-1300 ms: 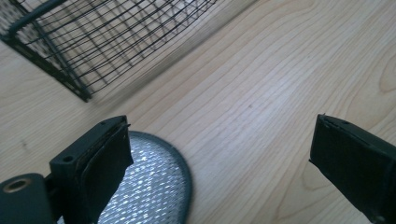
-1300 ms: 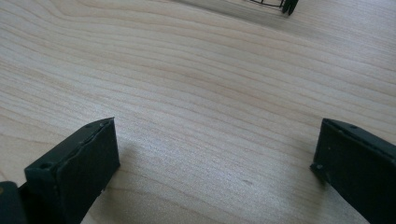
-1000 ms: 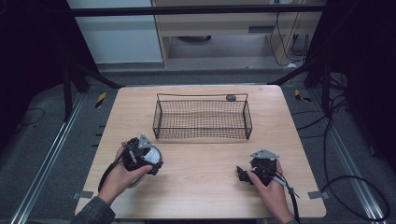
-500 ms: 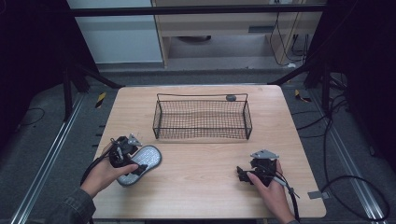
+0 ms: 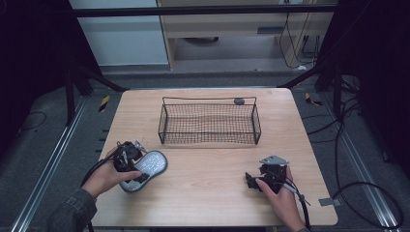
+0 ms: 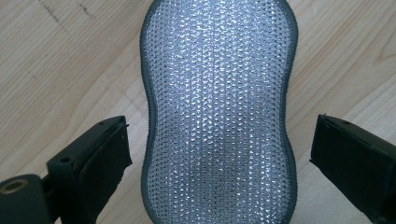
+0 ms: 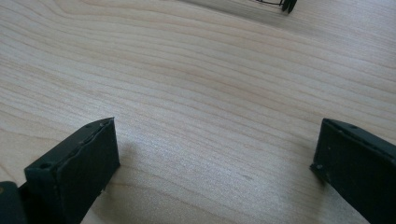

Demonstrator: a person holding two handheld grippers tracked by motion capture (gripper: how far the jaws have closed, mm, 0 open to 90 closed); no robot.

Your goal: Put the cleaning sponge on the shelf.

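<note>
The scouring pad is taken as the landmark. In the left gripper view it lies flat on the tabletop, its silver mesh face upward and its narrowed waist between the two black jaws. The left gripper is spread wide: a strip of bare wood is seen between each jaw and the pad's grey edge, so nothing is clamped. The jaws are set astride the waist, probably because that is the narrowest part and the easiest to pinch; whether a grasp is being prepared or the pad has just been let go cannot be told from these pictures.

In the high view the pad is seen near the front left corner of the tabletop, with the left gripper held over its nearer end by a hand.

Well to the right of the pad, the right gripper is rested low on the tabletop in the other hand. In the right gripper view its jaws are released and parted, with only bare wood between them; it is judged to be parked out of the way.

Beyond the pad, toward the far edge, the wire basket stands upright and apart from both grippers, and nothing is seen in it. It is the likely destination for the pad.

A small dark object is seen at the basket's far rim; what it is cannot be told.
</note>
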